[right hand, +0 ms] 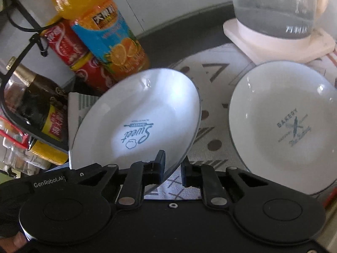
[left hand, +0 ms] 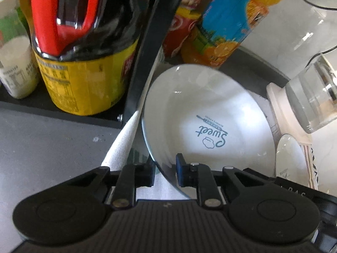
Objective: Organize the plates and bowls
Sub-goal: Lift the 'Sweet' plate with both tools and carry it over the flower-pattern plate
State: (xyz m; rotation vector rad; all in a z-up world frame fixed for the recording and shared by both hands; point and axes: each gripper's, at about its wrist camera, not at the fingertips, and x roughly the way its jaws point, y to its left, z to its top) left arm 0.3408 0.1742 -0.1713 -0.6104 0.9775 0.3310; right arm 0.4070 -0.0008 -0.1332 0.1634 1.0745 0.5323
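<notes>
Left wrist view: your left tongs are clamped on the rim of the "Sweet" plate, one pad inside, one outside; the plate is tilted up off the patterned cloth, right beside the black rack post; the soy sauce bottle stands behind that post; the orange juice bottle is behind the plate. Right wrist view: your right tongs grip the same plate's near rim; the "Bakery" plate lies flat on the cloth toward the desk's right side, apart from the held one; the glass kettle sits on its base behind it.
</notes>
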